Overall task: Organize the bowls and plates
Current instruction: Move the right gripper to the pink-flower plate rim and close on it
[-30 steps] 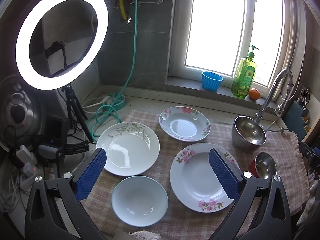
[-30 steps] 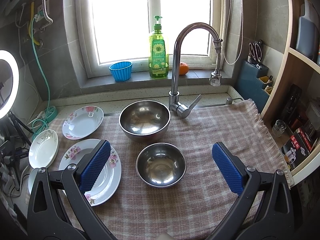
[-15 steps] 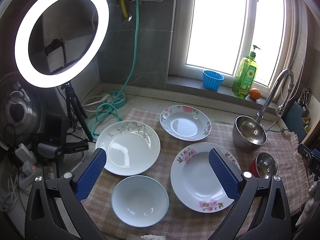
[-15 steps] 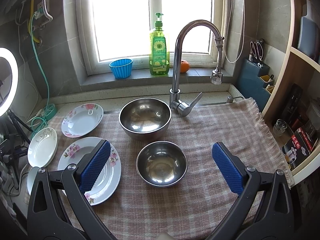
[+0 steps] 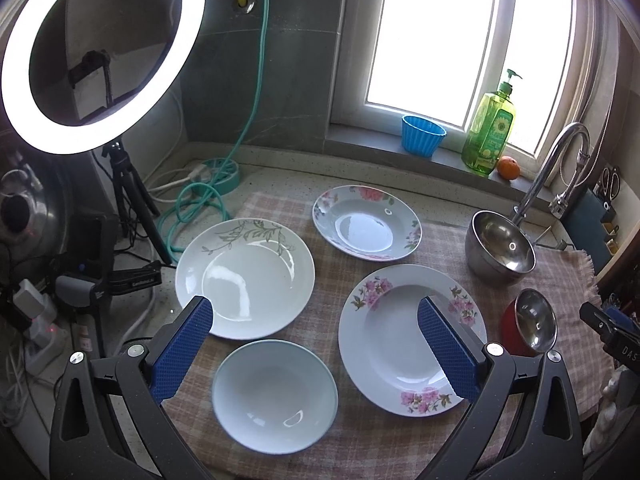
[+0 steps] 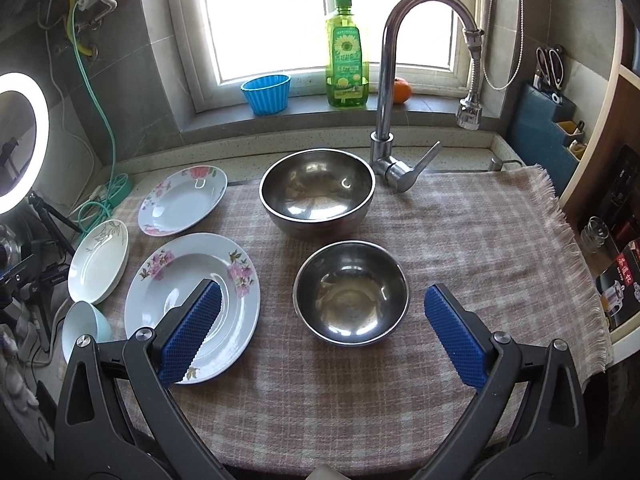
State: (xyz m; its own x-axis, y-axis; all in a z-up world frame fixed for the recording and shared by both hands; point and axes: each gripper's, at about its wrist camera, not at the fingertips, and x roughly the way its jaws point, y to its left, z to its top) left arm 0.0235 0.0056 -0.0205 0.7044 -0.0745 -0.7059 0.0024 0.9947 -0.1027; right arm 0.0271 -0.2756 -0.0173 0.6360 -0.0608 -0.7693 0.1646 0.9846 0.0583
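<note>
Both grippers, left gripper [image 5: 312, 340] & right gripper [image 6: 320, 332], hang released, nothing held. White floral plates [image 5: 412, 340] & steel bowls [image 6: 352, 292] lie spread singly on checked cloth tabletop [image 6: 480, 232], prob. awaiting stacking.

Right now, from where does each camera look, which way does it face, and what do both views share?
Left wrist: above the cloth's left part, facing the window; open left gripper over the pale blue bowl.
Right wrist: above the right part, facing the faucet; open right gripper near the small steel bowl.
Shared: large pink-flowered plate, soap bottle.
</note>
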